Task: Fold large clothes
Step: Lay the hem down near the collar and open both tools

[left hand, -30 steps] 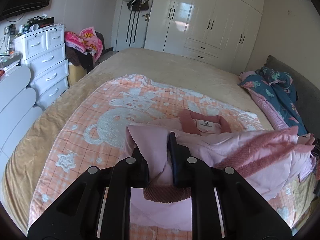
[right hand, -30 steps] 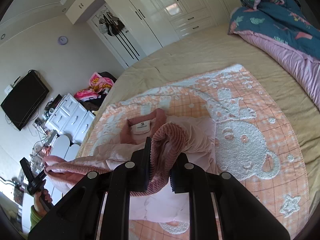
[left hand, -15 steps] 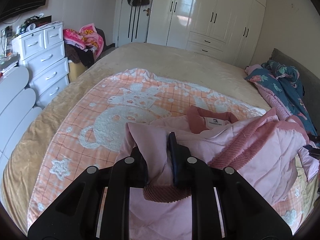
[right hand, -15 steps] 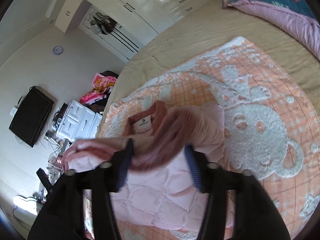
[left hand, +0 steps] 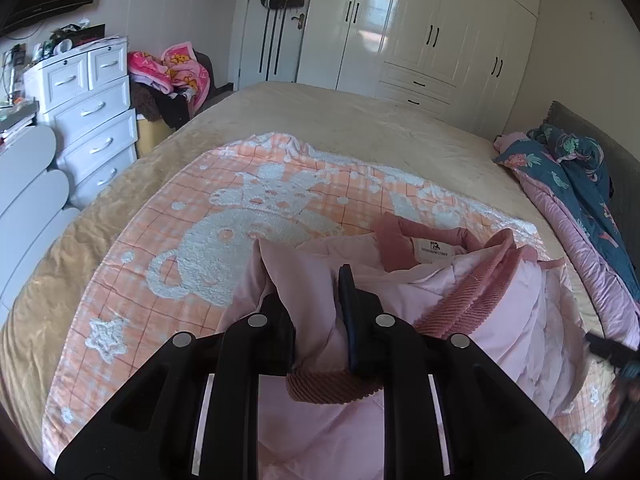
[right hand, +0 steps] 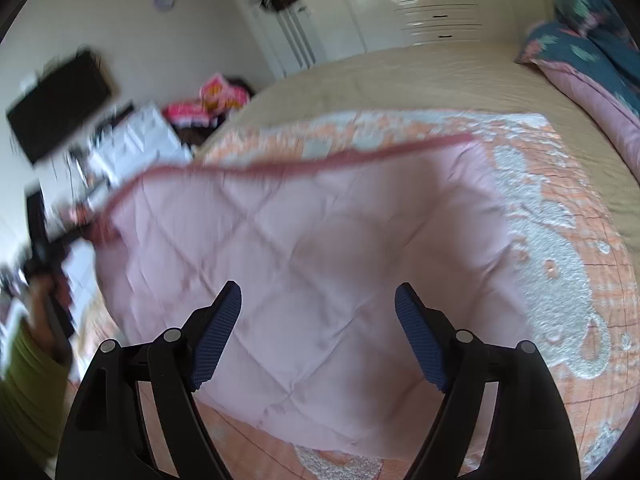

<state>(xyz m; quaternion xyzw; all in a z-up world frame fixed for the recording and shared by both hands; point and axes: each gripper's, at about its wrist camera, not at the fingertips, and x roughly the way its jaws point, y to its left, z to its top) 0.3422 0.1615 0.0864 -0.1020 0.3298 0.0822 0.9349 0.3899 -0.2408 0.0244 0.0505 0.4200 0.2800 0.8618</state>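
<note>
A pale pink quilted jacket with darker pink ribbed trim lies on an orange checked blanket on the bed. My left gripper is shut on a fold of the jacket near its ribbed hem and holds it a little above the blanket. Its collar and label show just beyond. In the right wrist view my right gripper is open and empty above the jacket's quilted panel, which is blurred. The left gripper appears there at far left, holding the jacket's edge.
A beige bedspread covers the bed. A dark floral quilt is bunched at the right. White drawers and a clothes pile stand left of the bed. White wardrobes line the far wall.
My right gripper has opened and let go of the ribbed trim, then pulled back. The jacket's right side has dropped onto the blanket. My left gripper keeps its hold.
</note>
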